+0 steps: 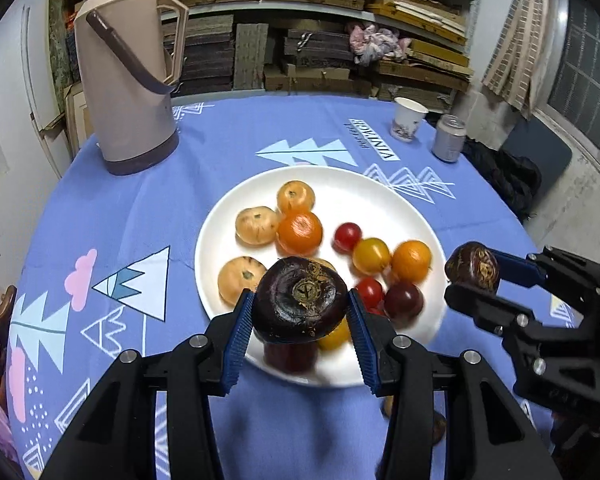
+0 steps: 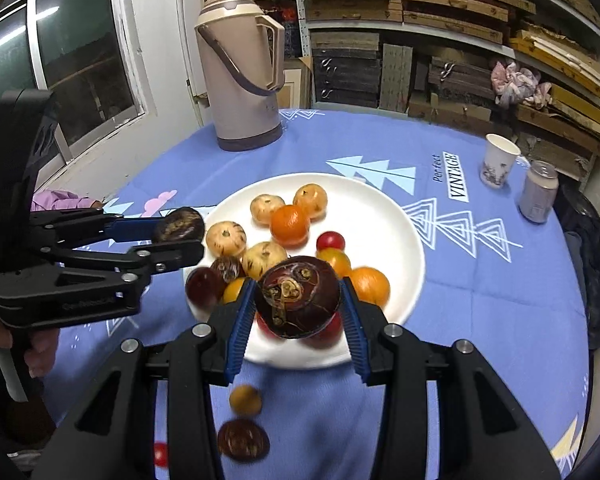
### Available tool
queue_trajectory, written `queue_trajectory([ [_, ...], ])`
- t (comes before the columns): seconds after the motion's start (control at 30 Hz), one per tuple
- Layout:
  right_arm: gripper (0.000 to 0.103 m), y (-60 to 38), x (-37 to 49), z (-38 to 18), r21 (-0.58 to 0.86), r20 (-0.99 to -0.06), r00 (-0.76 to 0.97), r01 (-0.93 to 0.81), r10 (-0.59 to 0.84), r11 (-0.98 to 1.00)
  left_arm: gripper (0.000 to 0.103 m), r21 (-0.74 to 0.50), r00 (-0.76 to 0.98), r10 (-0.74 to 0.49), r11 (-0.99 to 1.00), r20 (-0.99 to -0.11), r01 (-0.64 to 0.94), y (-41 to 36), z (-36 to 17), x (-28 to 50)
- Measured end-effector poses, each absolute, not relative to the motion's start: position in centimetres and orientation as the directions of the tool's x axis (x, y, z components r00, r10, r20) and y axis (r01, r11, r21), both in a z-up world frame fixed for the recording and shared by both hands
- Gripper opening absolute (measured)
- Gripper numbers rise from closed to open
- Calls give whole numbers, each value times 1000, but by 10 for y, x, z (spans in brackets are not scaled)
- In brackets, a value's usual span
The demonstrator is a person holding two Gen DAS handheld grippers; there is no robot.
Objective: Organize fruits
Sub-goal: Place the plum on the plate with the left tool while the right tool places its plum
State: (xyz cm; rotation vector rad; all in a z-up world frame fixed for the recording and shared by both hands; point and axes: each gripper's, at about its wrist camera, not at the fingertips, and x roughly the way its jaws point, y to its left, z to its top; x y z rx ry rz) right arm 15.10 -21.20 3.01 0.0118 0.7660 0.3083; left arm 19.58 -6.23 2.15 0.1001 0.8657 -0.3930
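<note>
Each hand-held gripper, left (image 1: 300, 312) and right (image 2: 298, 304), clamps a dark purple round fruit (image 1: 301, 299) at lower centre. Lower each gently onto a bare patch of the white round plate (image 1: 380, 192), I judge, releasing only once it rests.

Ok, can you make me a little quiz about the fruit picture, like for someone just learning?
1. True or false: both the left hand-held gripper and the right hand-held gripper are shut on a dark water chestnut.
2. What do most of the fruits lie on? A) a basket B) the white plate C) a tray
3. Fill in: the tall thermos stands on the blue ______.

Key
1. True. The left one grips a dark water chestnut and the right one grips another water chestnut.
2. B.
3. Tablecloth.
</note>
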Motion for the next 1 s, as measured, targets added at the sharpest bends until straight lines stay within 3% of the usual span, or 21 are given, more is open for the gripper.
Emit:
queue_trajectory([
  [0.7,41,-196,228,-23,166,-749,591,-269,299,949,47,-112,527,-290,933,-799,343,-66,-9,248],
  [1.0,42,-200,227,-20,204,-722,609,-267,329,942,48,-129,540,-300,935,-786,332,-62,-5,249],
])
